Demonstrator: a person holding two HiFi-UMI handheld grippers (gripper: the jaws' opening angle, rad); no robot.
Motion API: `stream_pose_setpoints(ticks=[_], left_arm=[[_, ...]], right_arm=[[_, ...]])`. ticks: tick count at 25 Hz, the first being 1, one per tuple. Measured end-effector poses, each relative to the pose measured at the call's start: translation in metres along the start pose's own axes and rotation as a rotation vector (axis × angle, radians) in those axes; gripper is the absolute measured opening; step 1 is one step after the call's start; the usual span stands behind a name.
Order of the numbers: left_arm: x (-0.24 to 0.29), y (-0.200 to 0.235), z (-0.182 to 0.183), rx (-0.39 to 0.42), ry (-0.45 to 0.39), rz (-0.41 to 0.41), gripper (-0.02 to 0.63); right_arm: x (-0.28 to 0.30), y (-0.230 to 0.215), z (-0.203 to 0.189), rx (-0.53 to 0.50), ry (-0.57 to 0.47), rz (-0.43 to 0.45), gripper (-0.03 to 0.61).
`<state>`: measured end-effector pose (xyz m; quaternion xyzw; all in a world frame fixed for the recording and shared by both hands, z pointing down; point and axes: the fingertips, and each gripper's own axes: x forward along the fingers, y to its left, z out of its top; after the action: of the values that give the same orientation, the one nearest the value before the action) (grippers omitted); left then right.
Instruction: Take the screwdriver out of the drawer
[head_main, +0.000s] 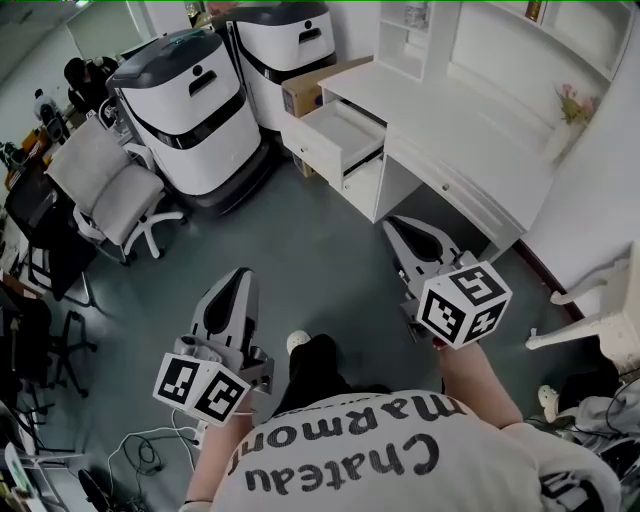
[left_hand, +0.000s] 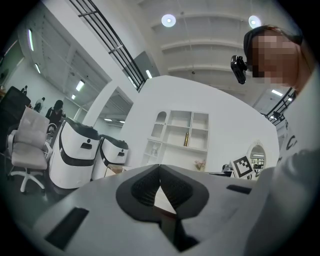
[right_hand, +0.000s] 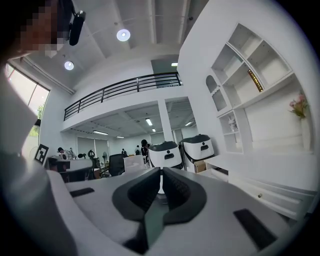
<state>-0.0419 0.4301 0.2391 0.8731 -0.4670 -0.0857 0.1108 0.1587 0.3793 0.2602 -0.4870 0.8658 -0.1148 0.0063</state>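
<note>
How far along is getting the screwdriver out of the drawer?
Done: the drawer stands pulled open on the white desk. In hand: nothing; the left gripper and right gripper have jaws shut and empty, short of the desk. Left: reach the drawer, find the screwdriver, which isn't visible, and lift it out.

An office (mezzanine (right_hand: 125, 86) overhead) with swivel chair (head_main: 110, 185), white robots (head_main: 190, 110).

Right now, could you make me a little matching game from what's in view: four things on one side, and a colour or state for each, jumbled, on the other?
Things:
1. drawer
2. left gripper
3. cardboard box
4. office chair

Colour or state:
a. brown
b. pale grey seat and back
c. pulled open
d. jaws shut, nothing held

Pairs: 1-c, 2-d, 3-a, 4-b
</note>
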Motion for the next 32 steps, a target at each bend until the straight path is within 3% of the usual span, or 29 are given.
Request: stream_pose_setpoints(ticks=[7,22,32], left_arm=[[0.057,0.062,0.004,-0.019,0.022,-0.047,0.023],[0.183,0.236,0.063,-0.021,0.034,-0.075,0.023],[0.231,0.286,0.040,-0.066,0.093,-0.112,0.023]], right_arm=[[0.073,-0.019,0.007,0.012,0.022,-0.046,0.034],[0.275,-0.049,0.040,0.020,0.040,-0.115,0.034],[0.325,-0.079,0.006,0.062,0.124,-0.177,0.034]])
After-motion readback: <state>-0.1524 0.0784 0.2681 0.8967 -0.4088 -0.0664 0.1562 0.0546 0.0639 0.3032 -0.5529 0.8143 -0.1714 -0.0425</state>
